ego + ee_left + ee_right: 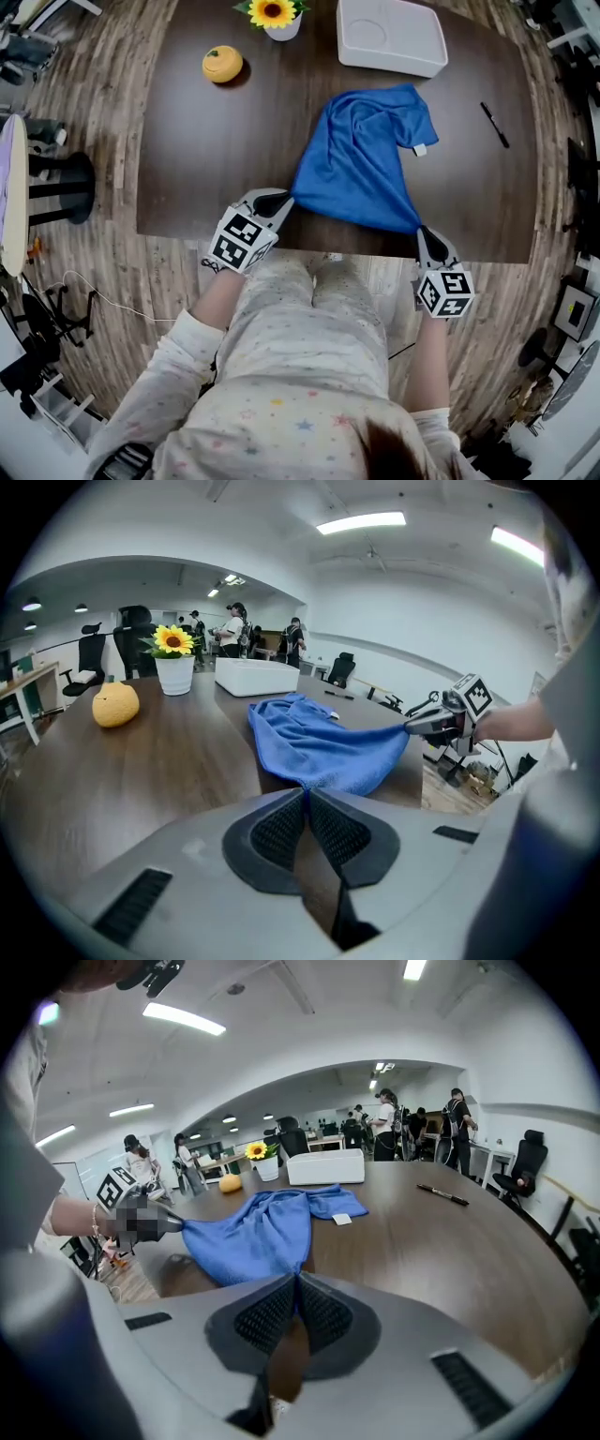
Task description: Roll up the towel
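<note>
Both grippers, left [282, 200] and right [421, 232], pinch towel [361, 159] corners (arms extended).

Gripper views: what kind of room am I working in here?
Probably an open-plan office or lab: swivel office chairs, ceiling strip lights, and several people standing among desks beyond the long wooden table with the blue towel.

Dark wood-grain table [197, 159] stands on grey plank floor [103, 84]. Walls and ceiling are white. Ceiling strip lights [361, 521] are lit. Black office chairs [131, 635] occupy the far end.
</note>
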`<state>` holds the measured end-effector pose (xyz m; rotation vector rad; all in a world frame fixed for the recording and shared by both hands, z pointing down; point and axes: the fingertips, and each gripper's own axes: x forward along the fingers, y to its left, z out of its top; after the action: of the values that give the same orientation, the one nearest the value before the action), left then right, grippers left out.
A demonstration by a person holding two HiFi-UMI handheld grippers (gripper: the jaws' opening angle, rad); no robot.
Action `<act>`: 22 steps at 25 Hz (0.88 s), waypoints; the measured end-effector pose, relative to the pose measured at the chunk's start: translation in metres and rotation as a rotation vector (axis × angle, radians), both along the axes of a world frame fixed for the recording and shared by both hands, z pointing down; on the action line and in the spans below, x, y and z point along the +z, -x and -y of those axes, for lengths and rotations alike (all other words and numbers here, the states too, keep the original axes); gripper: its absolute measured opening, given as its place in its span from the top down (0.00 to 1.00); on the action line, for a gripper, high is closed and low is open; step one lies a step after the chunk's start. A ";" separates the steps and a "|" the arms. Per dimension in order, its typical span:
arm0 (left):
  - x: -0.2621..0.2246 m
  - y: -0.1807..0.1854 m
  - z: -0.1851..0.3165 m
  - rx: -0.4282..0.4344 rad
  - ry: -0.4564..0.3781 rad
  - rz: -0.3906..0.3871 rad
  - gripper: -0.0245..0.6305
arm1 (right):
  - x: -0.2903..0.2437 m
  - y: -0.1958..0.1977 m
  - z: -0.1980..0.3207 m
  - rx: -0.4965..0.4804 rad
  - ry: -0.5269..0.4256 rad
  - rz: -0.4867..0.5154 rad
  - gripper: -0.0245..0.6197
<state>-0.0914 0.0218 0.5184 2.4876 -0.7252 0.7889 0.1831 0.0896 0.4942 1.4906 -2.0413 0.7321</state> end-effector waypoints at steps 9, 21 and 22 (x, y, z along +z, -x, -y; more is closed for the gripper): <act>-0.002 -0.009 0.072 -0.185 -0.108 0.006 0.92 | 0.006 -0.031 0.073 0.099 -0.074 -0.020 0.87; 0.033 -0.013 0.020 -0.104 -0.030 0.101 0.76 | 0.041 -0.001 0.055 -0.079 0.037 -0.088 0.77; 0.037 -0.018 0.020 -0.088 -0.019 0.111 0.75 | 0.045 0.001 0.056 -0.093 0.051 -0.105 0.76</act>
<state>-0.0738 0.0020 0.5558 2.4256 -0.8791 0.8969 0.1819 0.0333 0.5397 1.3662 -1.9841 0.6502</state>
